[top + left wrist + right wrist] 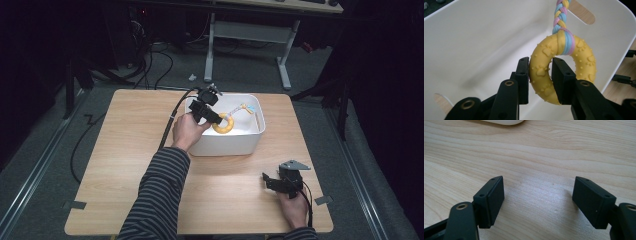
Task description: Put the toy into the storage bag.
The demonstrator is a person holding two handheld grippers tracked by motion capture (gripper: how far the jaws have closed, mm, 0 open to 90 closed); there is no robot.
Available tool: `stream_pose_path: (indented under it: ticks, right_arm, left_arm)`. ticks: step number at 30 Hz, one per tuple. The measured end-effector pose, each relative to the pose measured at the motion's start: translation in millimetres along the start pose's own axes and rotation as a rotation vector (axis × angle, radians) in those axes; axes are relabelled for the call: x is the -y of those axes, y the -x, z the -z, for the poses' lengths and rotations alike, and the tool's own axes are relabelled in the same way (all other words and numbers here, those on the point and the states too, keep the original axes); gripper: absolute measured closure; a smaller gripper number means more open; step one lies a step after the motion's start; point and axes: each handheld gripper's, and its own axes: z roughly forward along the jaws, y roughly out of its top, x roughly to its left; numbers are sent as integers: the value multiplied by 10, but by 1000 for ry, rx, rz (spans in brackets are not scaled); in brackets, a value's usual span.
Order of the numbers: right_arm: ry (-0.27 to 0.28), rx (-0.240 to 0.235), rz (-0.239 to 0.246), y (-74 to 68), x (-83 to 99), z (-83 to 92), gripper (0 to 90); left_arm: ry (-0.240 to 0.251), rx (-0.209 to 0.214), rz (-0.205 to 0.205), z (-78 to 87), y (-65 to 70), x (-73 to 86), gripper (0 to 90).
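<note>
Left gripper clamps the yellow ring toy inside the white bin, release still pending; right gripper rests wide open and empty on the worktop.

1. rubbery yellow ring, matt, studded with raised dots and paw prints.
2. braided cloth rope, soft, pink, blue and yellow.
3. smooth white plastic tub, faintly glossy.
4. pale wood-grain worktop, slight sheen.
5. matt black plastic pads.

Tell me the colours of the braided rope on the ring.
Pink, blue and yellow braided rope, clearest in the left gripper view.
</note>
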Motion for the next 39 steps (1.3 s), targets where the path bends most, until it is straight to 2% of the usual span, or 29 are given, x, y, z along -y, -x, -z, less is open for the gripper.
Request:
stream_pose_path:
  ticks: [2,6,12,17,23,31,33,35,37,39]
  right_arm:
    - [0,1,-2,-1,-2,-2,258]
    - [-1,1,-1,-3,-4,-4,258]
    - [0,0,0,-2,-4,-4,257]
    - [-1,-2,0,-4,-3,-4,257]
    - [-1,-8,4,13,-18,-17,260]
    - [-1,-8,6,7,-15,-14,258]
    - [-2,-9,6,8,-14,-14,258]
    - [-2,-12,9,6,-10,-10,257]
    - [-1,-12,9,8,-13,-13,259]
    - [-1,-11,10,7,-13,-13,258]
  left_arm:
    - [-13,13,-6,-8,-5,-7,682]
    - [-58,-15,-20,-53,15,21,682]
    - [-74,11,-16,-132,9,-13,681]
    - [-133,-18,-50,-212,36,3,681]
    - [-132,-22,-40,-177,12,15,681]
    - [-152,-13,-43,-230,27,17,668]
    - [-136,2,-33,-207,22,19,633]
    - [-118,20,-20,-180,9,7,541]
    - [-94,7,-13,-149,6,-6,499]
    - [-91,15,-3,-131,17,-6,459]
